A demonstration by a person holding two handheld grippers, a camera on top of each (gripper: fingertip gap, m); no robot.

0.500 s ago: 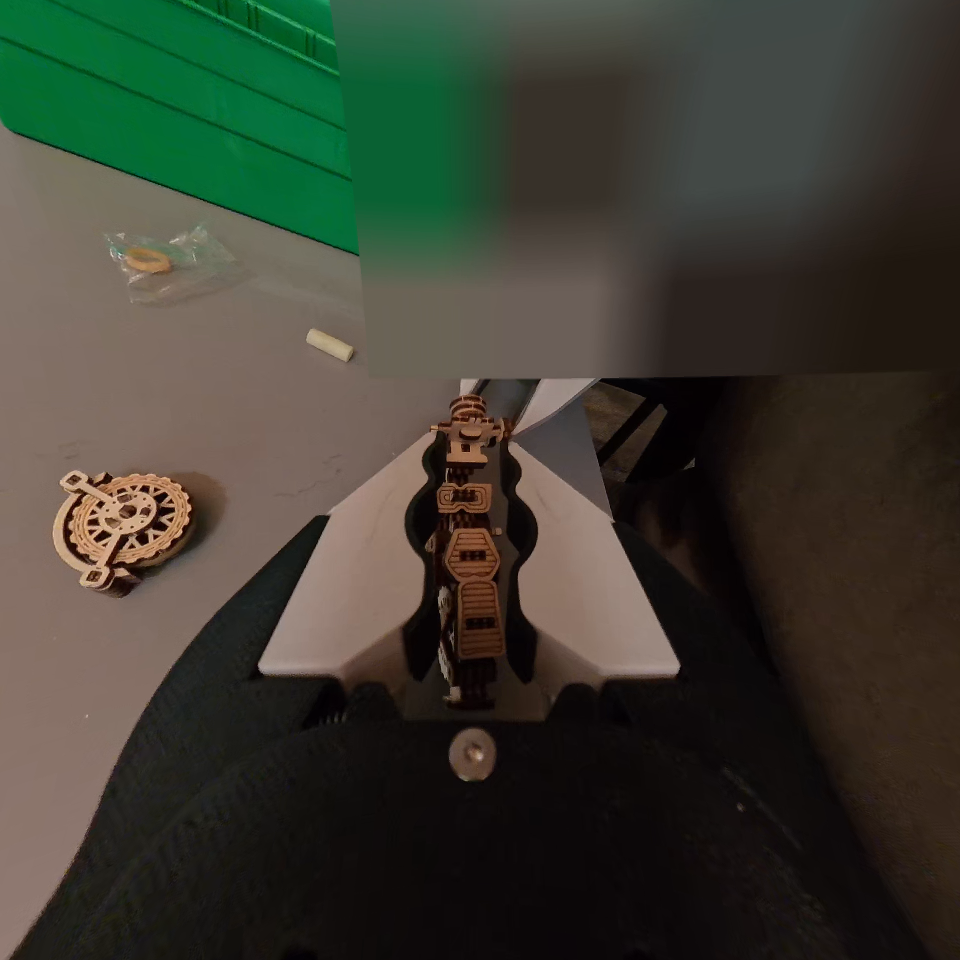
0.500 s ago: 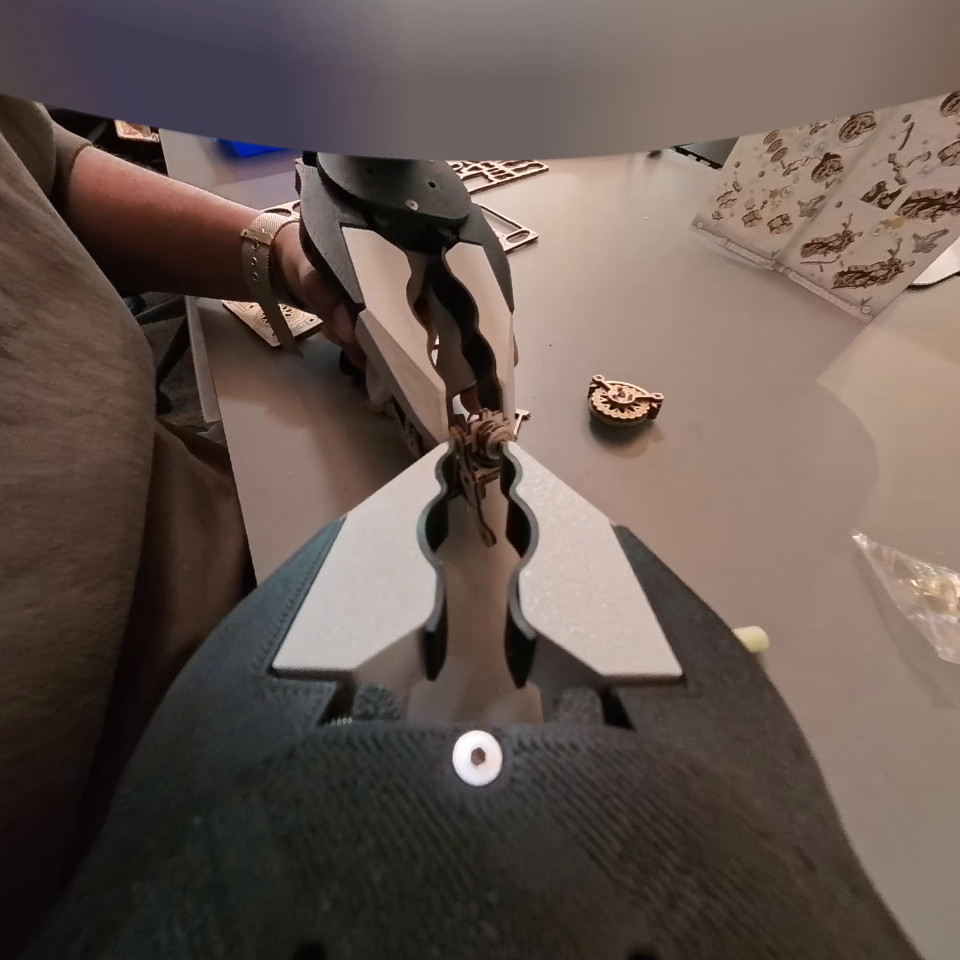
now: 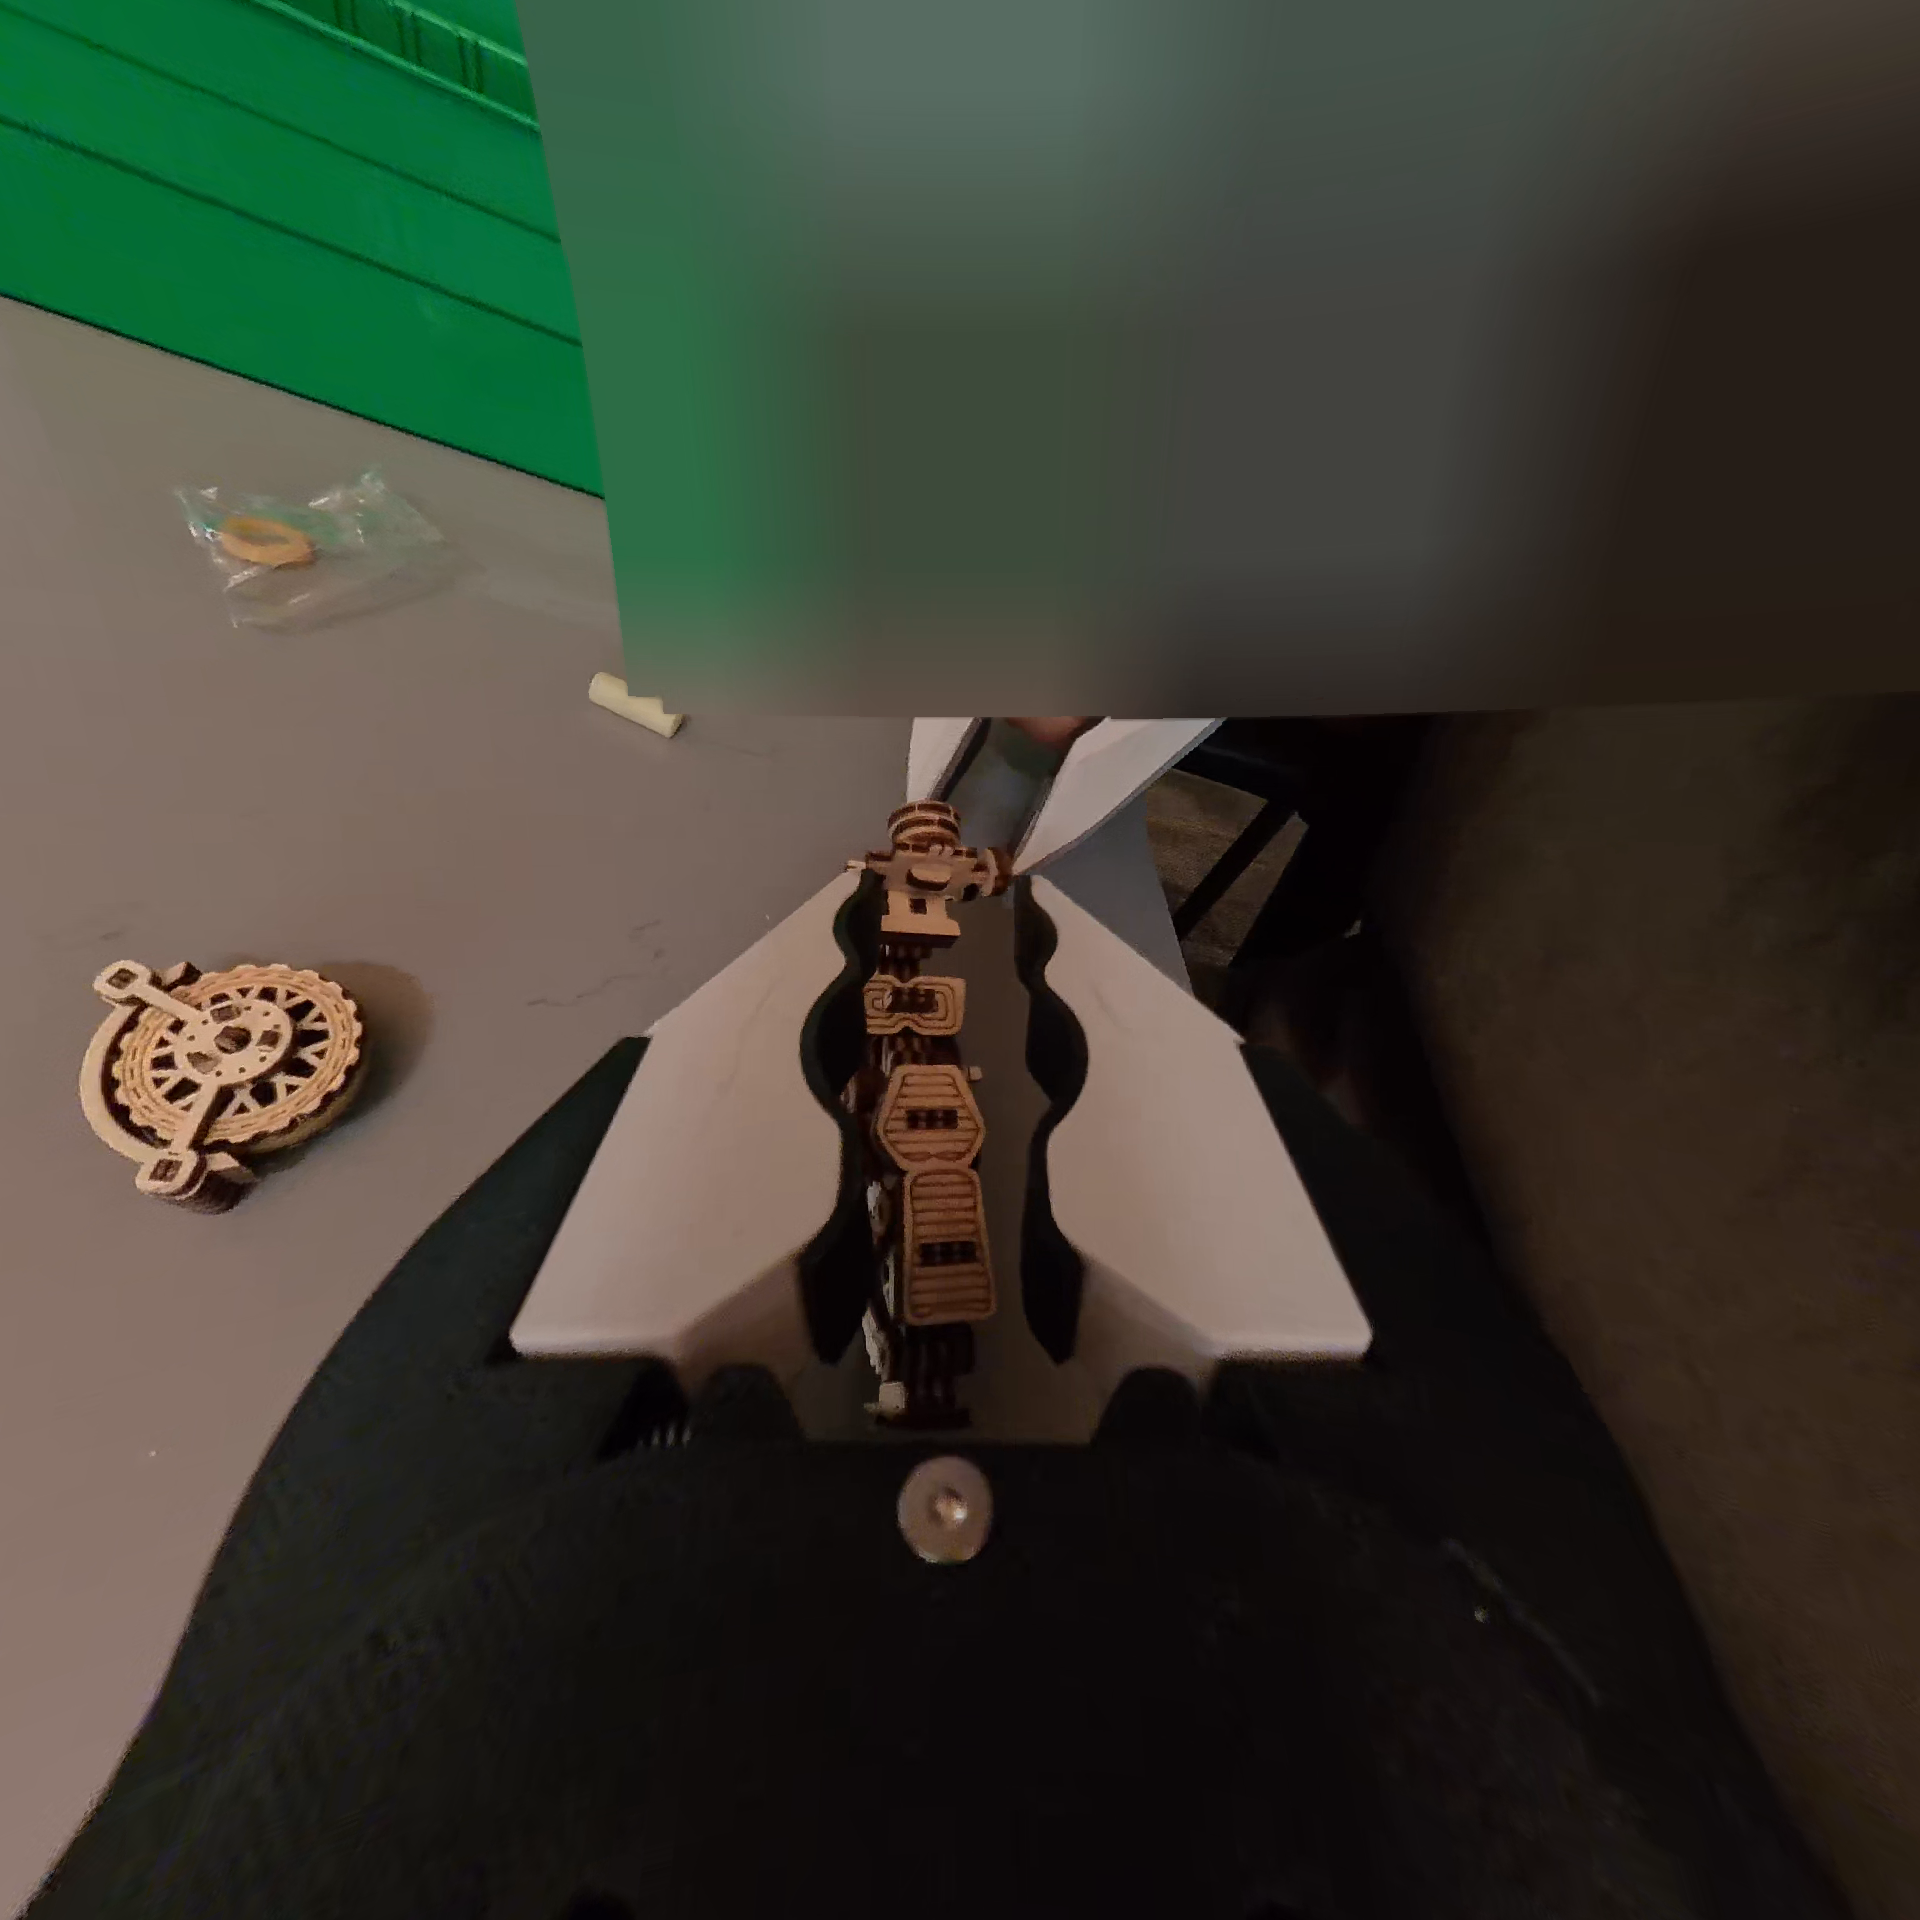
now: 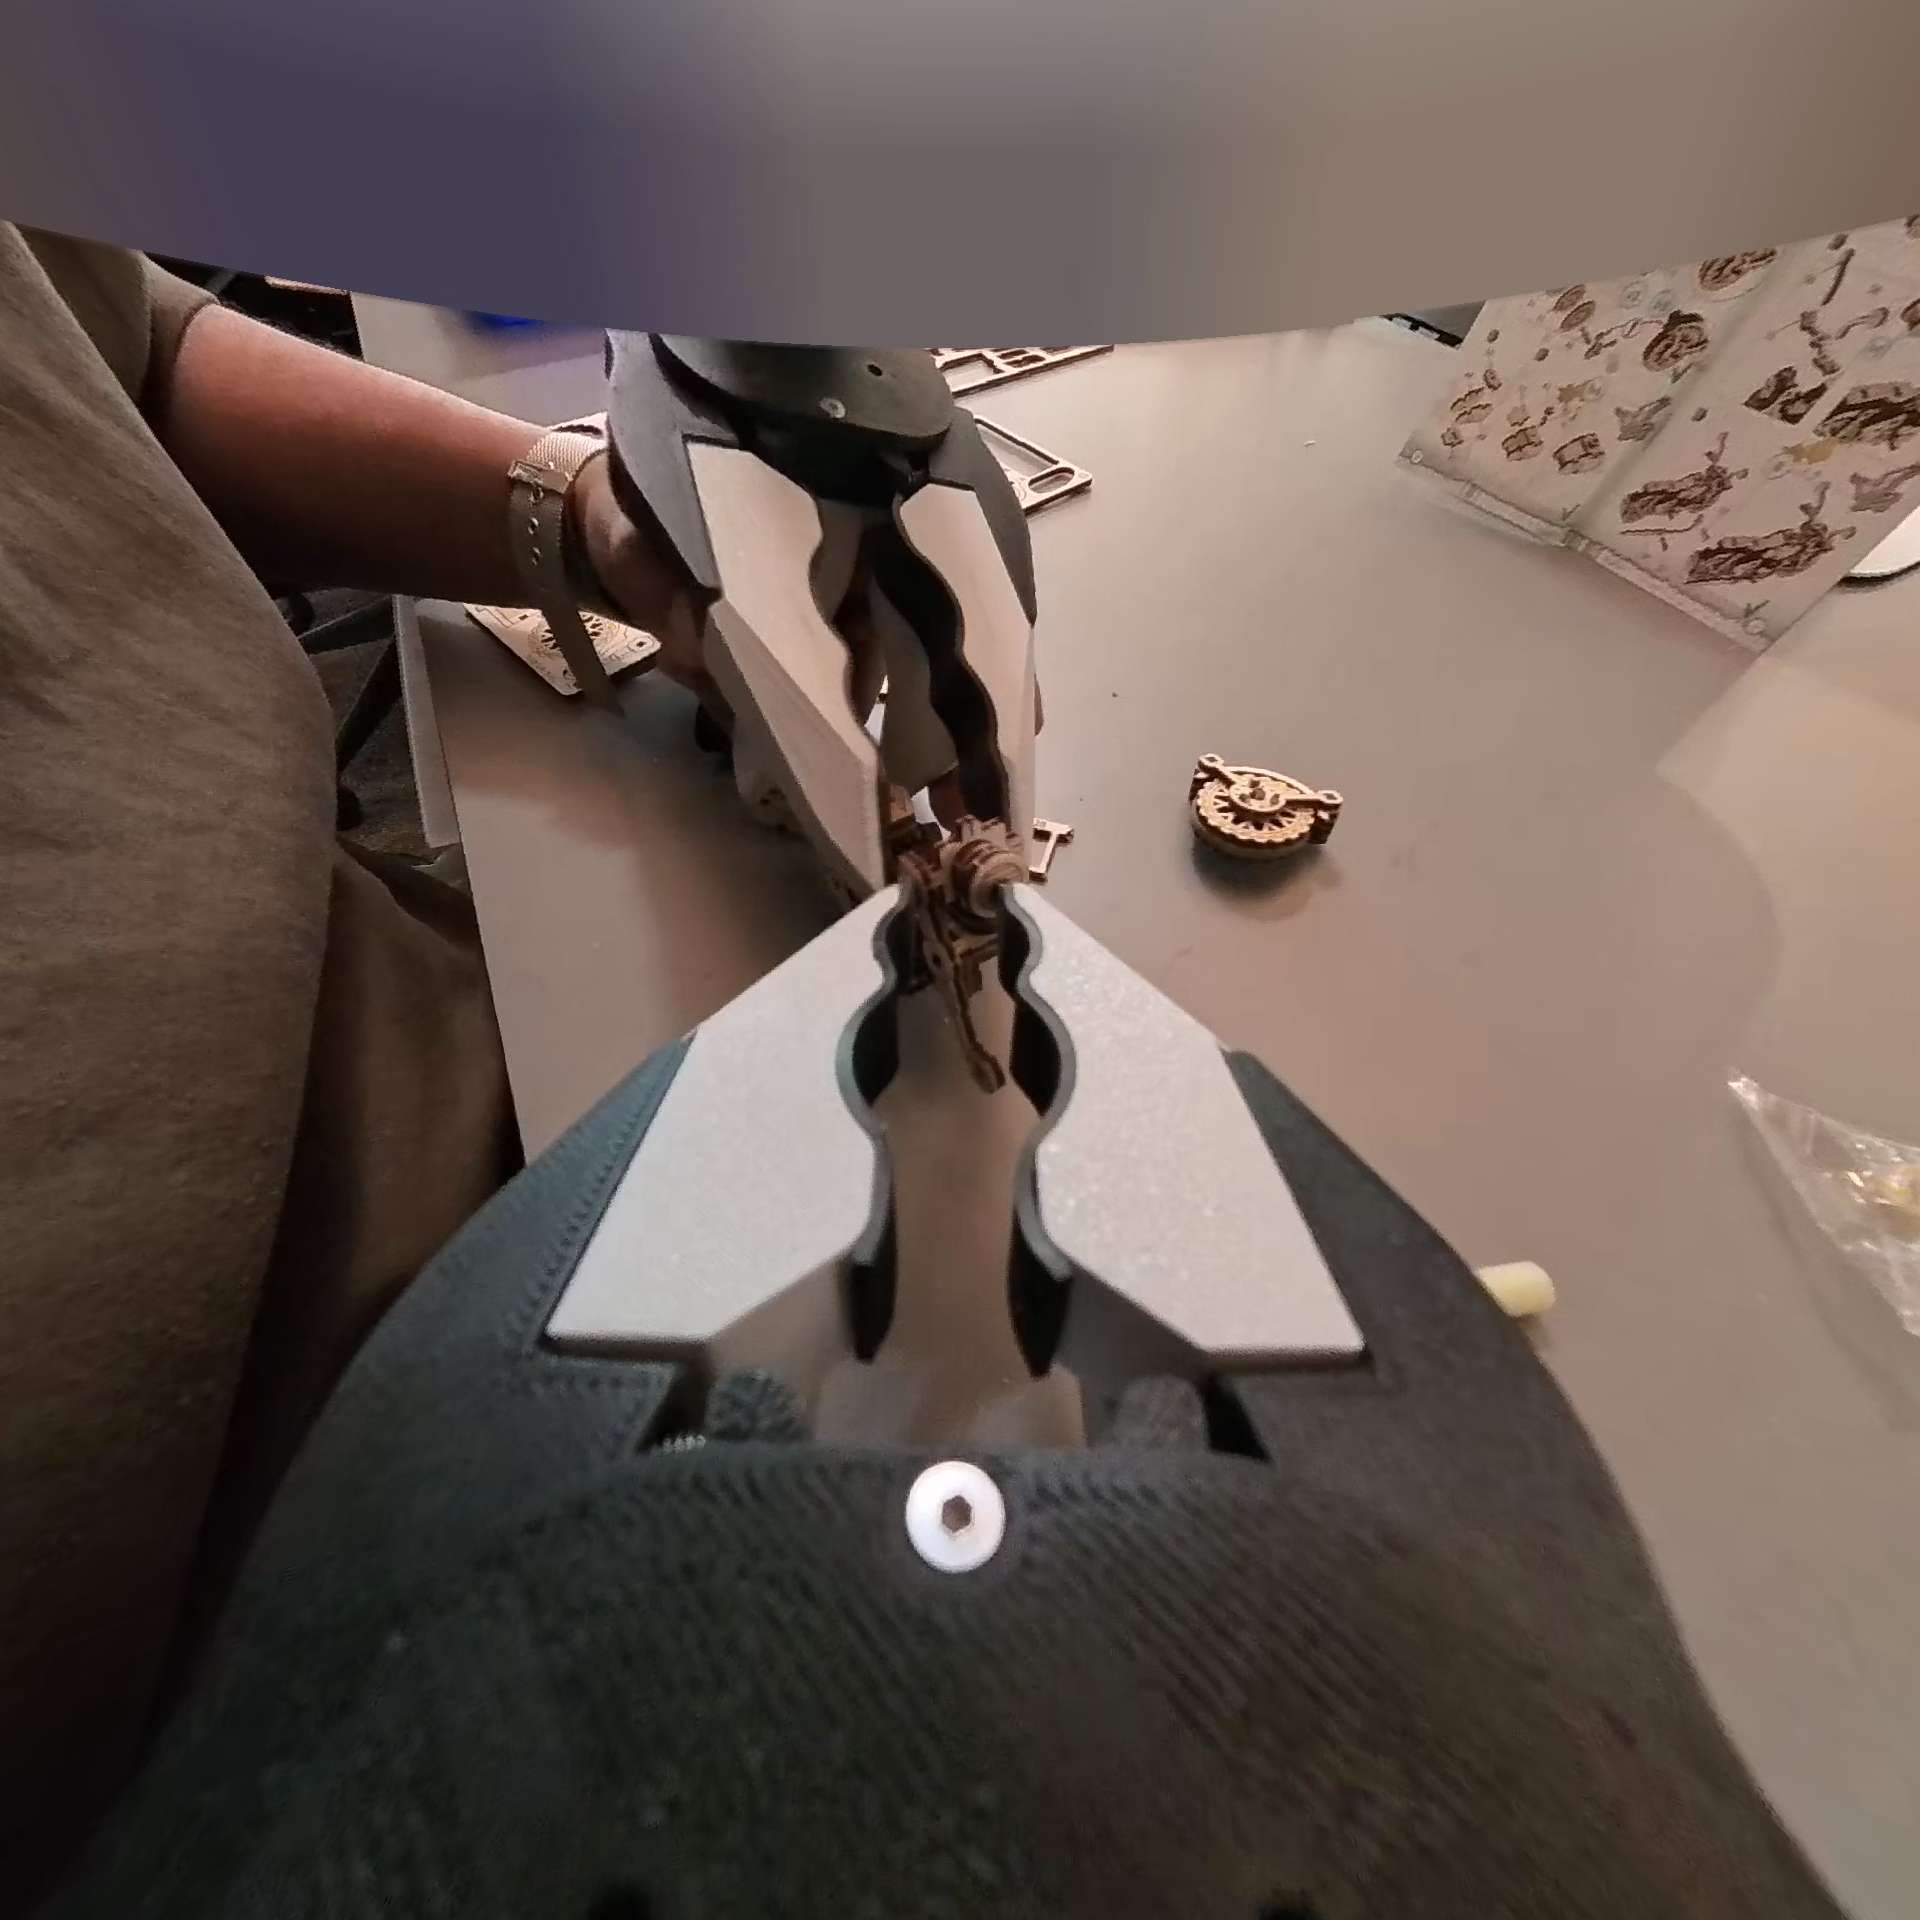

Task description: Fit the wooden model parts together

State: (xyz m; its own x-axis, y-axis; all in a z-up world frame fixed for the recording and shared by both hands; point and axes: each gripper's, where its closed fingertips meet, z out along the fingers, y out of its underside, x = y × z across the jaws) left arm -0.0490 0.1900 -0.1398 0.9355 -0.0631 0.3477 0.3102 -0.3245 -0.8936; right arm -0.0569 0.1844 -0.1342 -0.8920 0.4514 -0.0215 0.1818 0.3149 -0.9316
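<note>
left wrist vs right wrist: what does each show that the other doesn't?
Left wrist only: green crate, and the long wooden model lying between the left tool fingers. Right wrist only: printed instruction sheet, wooden part frames, the person's hand gripping the left tool, and a small wooden piece at the right tool tips. Both: wheel assembly, plastic bag, cream peg, grey table.
</note>
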